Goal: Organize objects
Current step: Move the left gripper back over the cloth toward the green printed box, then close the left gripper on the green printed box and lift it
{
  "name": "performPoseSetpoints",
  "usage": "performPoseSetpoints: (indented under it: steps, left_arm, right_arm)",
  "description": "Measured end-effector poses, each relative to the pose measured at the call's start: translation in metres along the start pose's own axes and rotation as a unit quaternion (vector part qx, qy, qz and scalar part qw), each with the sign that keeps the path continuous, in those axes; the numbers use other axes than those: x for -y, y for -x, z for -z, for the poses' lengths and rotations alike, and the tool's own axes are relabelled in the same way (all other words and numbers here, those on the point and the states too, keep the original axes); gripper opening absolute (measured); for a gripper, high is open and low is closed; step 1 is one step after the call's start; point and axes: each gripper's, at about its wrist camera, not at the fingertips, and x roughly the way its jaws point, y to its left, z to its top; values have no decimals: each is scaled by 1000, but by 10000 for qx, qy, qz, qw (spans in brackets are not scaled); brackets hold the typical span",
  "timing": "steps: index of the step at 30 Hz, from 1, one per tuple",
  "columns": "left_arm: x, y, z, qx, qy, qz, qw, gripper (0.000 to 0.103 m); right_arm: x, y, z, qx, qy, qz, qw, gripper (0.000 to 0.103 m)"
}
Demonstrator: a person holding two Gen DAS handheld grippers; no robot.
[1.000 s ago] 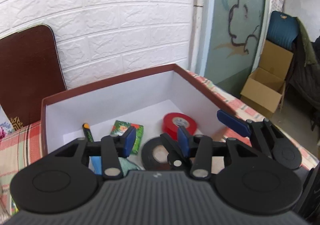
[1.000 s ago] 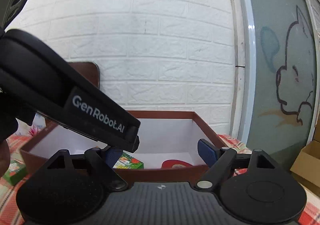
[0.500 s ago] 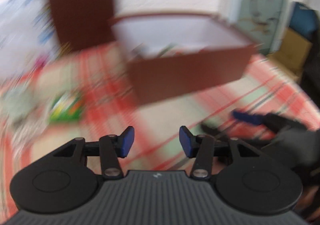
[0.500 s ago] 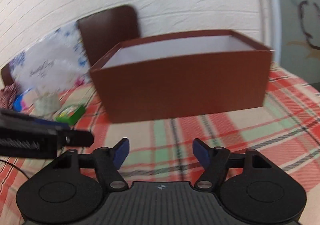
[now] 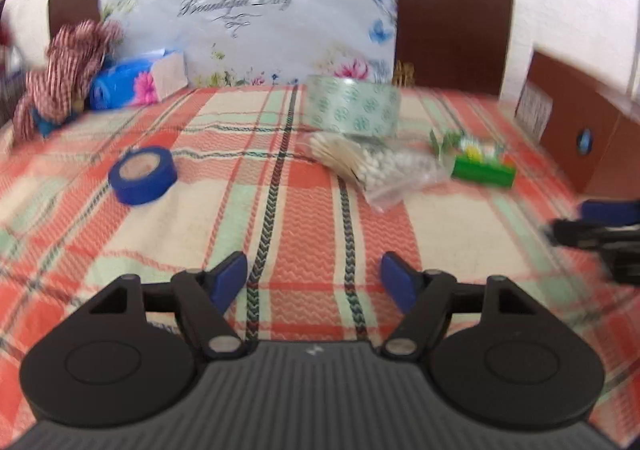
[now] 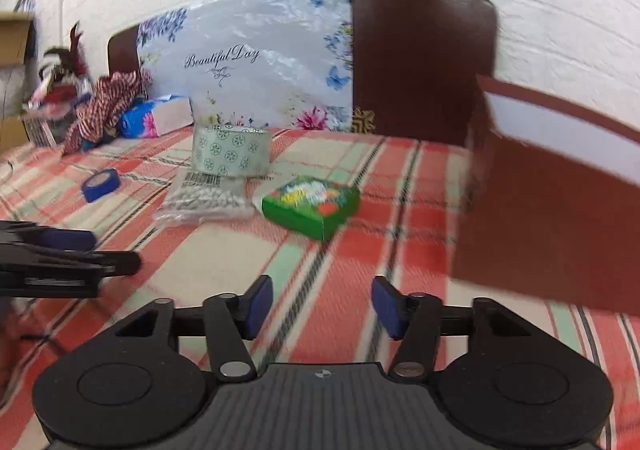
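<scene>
A woven checked tablecloth [image 5: 280, 186] is showing a coarse, matt weave. The cotton-swab bag [image 5: 384, 166] is looking like clear, glossy plastic, the blue tape roll [image 5: 142, 174] matt, the green box [image 6: 312, 206] printed card, and the brown box [image 6: 560, 218] smooth matt cardboard.

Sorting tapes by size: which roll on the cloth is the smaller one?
The blue tape roll, lying flat at left; the green-patterned roll farther back is clearly bigger.

Swab bag [image 6: 204, 199] lies between tape roll [image 6: 100, 184] and box [image 6: 560, 210].
</scene>
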Motion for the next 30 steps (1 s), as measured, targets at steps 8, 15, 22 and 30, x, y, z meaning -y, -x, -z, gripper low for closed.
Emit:
performPoseSetpoints:
  steps: [8,15,22,30]
  left_arm:
    - [5,-3,2,56,-118,56,9999,81]
    - [6,-5,2,36,-107,195,9997,87]
    - [7,-5,2,28,-139,179,9997,88]
    - [11,-5,2,14,-260,95,9996,88]
  right_arm:
    - [-1,-72,-38,-78,851,-127,9963,89]
    - [14,-93,-44,-309,618,-701,9951,82]
    - [10,-66,-31,-242,591,-460,9969,81]
    - [27,31,26,-474,233,-315,9981,82]
